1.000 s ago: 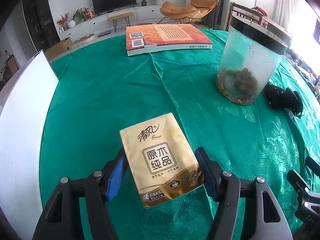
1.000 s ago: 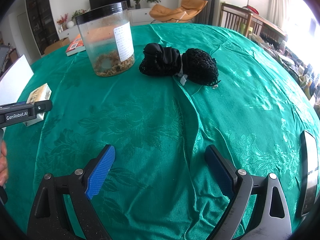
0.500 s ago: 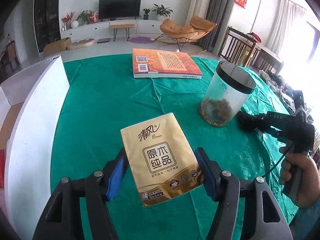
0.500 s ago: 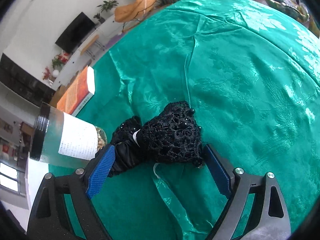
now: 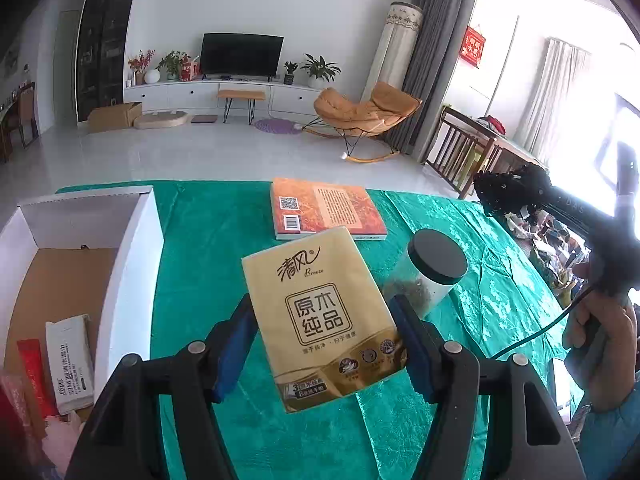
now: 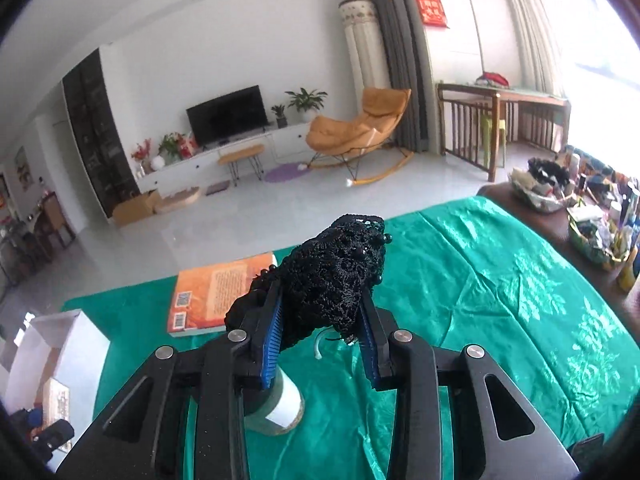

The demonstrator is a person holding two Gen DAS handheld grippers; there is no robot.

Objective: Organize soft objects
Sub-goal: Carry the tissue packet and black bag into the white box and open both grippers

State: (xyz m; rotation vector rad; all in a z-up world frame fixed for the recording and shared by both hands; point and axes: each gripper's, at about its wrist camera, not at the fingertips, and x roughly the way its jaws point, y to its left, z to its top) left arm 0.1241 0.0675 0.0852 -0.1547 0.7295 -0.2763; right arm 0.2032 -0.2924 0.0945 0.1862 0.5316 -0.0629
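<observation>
Left tongs (image 5: 324, 340) sit at the bottom of the left wrist view, their blue pads clamped on the two sides of a tan tissue pack (image 5: 320, 316), which is lifted clear of the green tabletop (image 5: 200, 240) at centre frame. Right tongs (image 6: 320, 340), low in the right wrist view, have just been closing and now pinch a black crocheted bundle (image 6: 332, 276) between their pads, raised above the cloth; a white loop hangs under it. Lower left of the left view shows an open white box (image 5: 132, 264) with a white packet (image 5: 70, 360) and a red packet (image 5: 34, 376) lying inside. Just right of the tissue pack stands a clear jar (image 5: 432, 276) with a black lid. Beyond it, at mid-frame, an orange book (image 5: 324, 208) lies flat. At the right edge a hand (image 5: 600, 340) grips the other tool, the black bundle at its tip in the upper right.
</observation>
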